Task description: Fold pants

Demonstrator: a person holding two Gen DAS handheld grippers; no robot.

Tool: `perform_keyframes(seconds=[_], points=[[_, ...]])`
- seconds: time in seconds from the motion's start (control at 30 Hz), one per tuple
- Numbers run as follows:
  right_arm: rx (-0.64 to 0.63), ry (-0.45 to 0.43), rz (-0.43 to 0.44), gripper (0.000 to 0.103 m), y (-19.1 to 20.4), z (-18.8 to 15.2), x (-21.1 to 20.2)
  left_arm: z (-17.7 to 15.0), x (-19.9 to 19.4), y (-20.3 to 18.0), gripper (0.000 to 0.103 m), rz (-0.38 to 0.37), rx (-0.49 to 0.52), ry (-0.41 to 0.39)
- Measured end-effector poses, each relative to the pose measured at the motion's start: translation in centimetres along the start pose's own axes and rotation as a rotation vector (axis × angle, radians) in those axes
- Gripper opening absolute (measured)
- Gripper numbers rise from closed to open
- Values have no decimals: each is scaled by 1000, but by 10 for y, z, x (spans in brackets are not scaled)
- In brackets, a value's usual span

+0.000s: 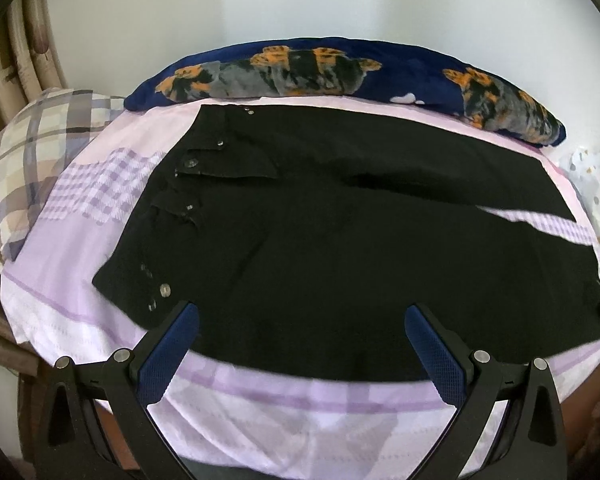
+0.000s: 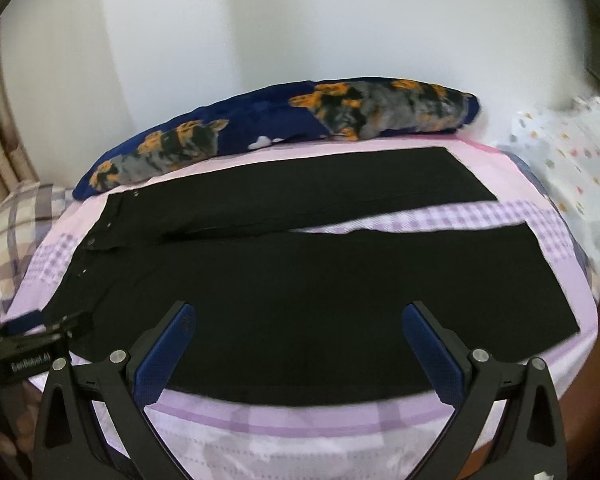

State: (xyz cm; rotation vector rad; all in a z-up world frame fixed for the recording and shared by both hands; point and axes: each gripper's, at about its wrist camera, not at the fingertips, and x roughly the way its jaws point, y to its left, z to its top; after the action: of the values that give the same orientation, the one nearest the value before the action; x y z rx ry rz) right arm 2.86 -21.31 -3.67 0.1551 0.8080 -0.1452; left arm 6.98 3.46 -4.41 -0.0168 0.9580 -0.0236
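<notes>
Black pants lie spread flat across a bed covered by a lilac-and-white checked sheet, with the waistband toward the left side of both views and the two legs running off to the right. Small metal buttons and rivets dot the waistband edge, and the fly flaps sit slightly open. In the right wrist view the legs part into a narrow V, showing a strip of sheet between them; the far leg ends near the sheet's edge and the near leg ends with a straight hem at the right.

The left gripper hangs over the near edge of the pants, close to the waistband end, its blue-padded fingers spread wide with nothing between them. The right gripper hovers over the near leg, likewise spread wide and holding nothing; the pads do not appear to touch the cloth. At the left edge of the right wrist view, part of the left gripper's black body shows beside the waistband corner.

Behind the pants, against a white wall, lies a navy blanket printed with orange and grey animals. A plaid pillow sits at the left, and a white pillow with coloured dots at the right.
</notes>
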Motion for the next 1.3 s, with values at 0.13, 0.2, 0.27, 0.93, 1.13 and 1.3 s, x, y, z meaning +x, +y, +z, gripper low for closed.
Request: perform_keyframes(seconds=[0.13, 0.2, 0.27, 0.93, 1.13, 1.3], points=[[-46, 19, -13, 103, 11, 19, 16, 24, 13, 16, 102, 5, 0, -2], [-72, 39, -24, 103, 17, 29, 28, 40, 23, 27, 102, 5, 2, 0], [-95, 65, -42, 103, 21, 41, 42, 54, 34, 38, 102, -6, 0, 8], [-101, 182, 150, 103, 62, 150, 174, 202, 176, 198, 66, -318, -160, 92], [-102, 212, 190, 103, 73, 163, 205, 219, 224, 212, 60, -431, -227, 178], [-103, 233, 231, 103, 80, 170, 228, 234, 251, 211, 43, -520, -240, 220]])
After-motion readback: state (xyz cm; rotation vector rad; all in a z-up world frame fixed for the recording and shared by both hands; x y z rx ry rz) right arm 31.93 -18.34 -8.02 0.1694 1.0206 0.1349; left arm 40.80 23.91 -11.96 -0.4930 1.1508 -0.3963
